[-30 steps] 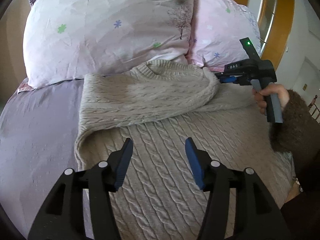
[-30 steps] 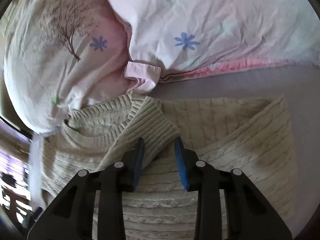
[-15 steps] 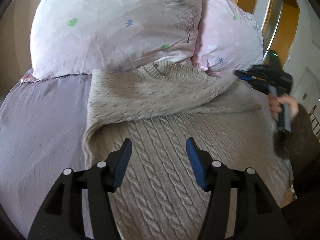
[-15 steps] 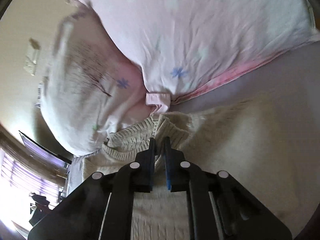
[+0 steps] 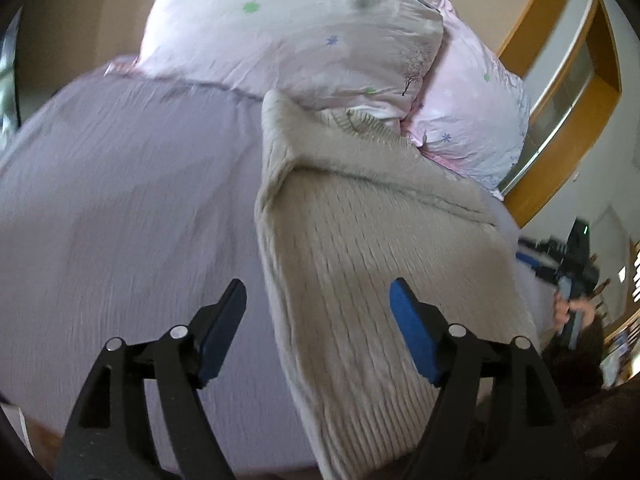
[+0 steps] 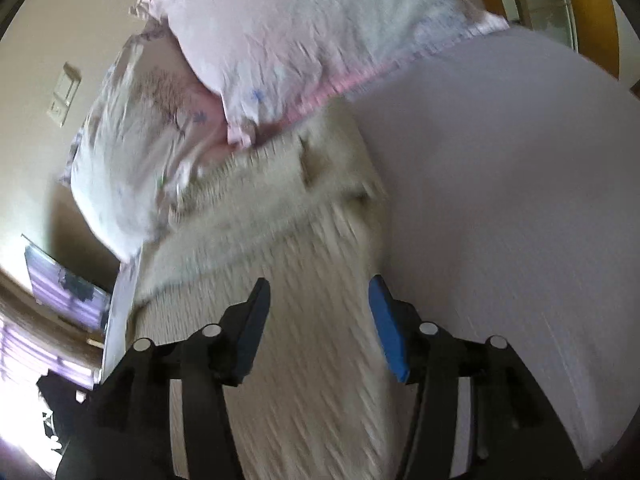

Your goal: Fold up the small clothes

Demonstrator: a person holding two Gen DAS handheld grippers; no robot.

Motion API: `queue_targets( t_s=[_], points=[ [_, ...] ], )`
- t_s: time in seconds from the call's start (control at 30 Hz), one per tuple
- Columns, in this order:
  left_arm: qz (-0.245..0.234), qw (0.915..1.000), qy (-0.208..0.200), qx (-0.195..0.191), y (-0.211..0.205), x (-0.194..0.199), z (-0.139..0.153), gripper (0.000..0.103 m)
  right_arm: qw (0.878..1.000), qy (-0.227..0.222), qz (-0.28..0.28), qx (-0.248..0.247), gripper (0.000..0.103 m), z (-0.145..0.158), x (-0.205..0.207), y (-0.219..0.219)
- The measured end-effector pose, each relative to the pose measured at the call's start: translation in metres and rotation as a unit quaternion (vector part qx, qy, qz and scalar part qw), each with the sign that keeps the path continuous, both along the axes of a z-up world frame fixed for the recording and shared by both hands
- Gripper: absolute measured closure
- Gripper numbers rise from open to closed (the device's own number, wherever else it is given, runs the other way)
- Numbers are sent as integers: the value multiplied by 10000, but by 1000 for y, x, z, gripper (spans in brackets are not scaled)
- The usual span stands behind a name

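A beige cable-knit sweater (image 5: 380,248) lies on the lilac bed sheet (image 5: 120,200), both sleeves folded across its chest and its collar toward the pillows. My left gripper (image 5: 318,312) is open and empty, low over the sweater's left side near the hem. In the right wrist view the sweater (image 6: 304,320) is blurred by motion. My right gripper (image 6: 318,320) is open and empty above the sweater's right edge. The right gripper also shows in the left wrist view (image 5: 576,272), held in a hand at the far right.
Two pale pink flowered pillows (image 5: 304,40) (image 6: 304,32) lie at the head of the bed, touching the sweater's collar. An orange wooden frame (image 5: 560,92) stands to the right. Bare sheet (image 6: 500,200) lies on the sweater's right.
My right gripper has let go of the folded sleeve, opened, and drawn back toward the hem. My left gripper has moved left and down along the sweater's edge, still open.
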State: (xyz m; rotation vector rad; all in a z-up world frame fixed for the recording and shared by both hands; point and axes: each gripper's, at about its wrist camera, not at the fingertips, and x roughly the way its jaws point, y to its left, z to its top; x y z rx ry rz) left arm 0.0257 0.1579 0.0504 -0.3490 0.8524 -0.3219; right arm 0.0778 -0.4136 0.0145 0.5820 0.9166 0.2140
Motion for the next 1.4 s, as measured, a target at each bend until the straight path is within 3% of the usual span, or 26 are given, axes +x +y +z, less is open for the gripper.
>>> queue_targets(
  t_s=[0.1,0.23,0.47,0.57,0.63,0.7,0.73,0.83,1.0,1.17,1.3,1.4],
  points=[
    [15,9998,117,-132,4,-17,-8,31,9996,235,40,134,50,-12,-31,-7],
    [-5,9995,220,-244,6,-35,-15,34,9985,221,274,425,57,-21,-64,-4],
    [-229,9984,401,-331,-6,-63,-27,43,9854,133,1162,1235,72,-35,-104,14],
    [-295,9967,551,-520,-8,-70,-30,54,9764,254,1426,1601,87,-45,-109,18],
    [-281,9963,616,-525,-10,-71,-30,60,9737,247,1507,1690,88,-46,-112,23],
    [-295,9946,774,-629,-12,-69,-34,85,9722,215,1601,1696,92,-45,-111,27],
    [-326,9934,847,-706,-13,-67,-36,91,9713,170,1615,1740,93,-43,-109,29],
    [-415,9921,763,-905,-14,-58,-33,93,9686,-101,1610,1890,94,-31,-102,29],
    [-516,9921,70,-1138,-6,-32,-1,94,9643,-822,1489,2029,94,10,-69,20],
    [-227,9881,-471,-1447,11,42,30,95,9585,-1387,1184,2192,94,49,3,13],
    [314,9896,-679,-1228,13,131,38,95,9621,-1422,613,2245,94,58,89,13],
    [559,9924,-486,-982,3,201,24,95,9791,-952,-29,1798,94,38,157,17]
  ],
)
